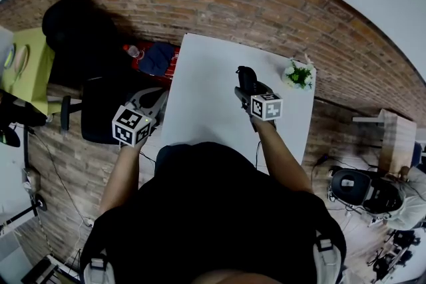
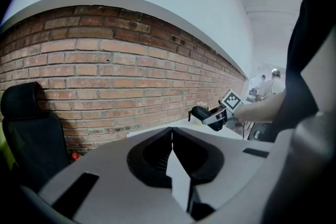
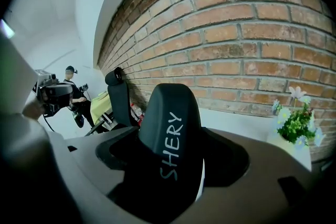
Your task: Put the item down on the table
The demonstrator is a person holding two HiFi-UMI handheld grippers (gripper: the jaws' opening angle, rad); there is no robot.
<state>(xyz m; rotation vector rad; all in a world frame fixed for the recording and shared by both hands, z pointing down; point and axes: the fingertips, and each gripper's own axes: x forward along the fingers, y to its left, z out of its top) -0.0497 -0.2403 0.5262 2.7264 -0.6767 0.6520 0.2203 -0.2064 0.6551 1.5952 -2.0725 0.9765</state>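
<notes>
A black item with pale "SHERY" lettering [image 3: 170, 134] stands upright between the jaws of my right gripper [image 3: 176, 178], which is shut on it. In the head view this item [image 1: 244, 76] hangs over the middle of the white table [image 1: 200, 90], with the right gripper [image 1: 246, 91] just behind it. From the left gripper view the same item [image 2: 199, 112] shows above the table's far edge. My left gripper [image 1: 150, 104] is off the table's left side, its jaws [image 2: 172, 141] shut with nothing between them.
A small potted plant with white flowers [image 1: 299, 74] stands at the table's far right corner. A black office chair [image 1: 100, 106] is left of the table, near a red and blue bundle [image 1: 154, 58]. A brick wall [image 3: 252, 55] runs behind. A person sits at right [image 1: 409, 193].
</notes>
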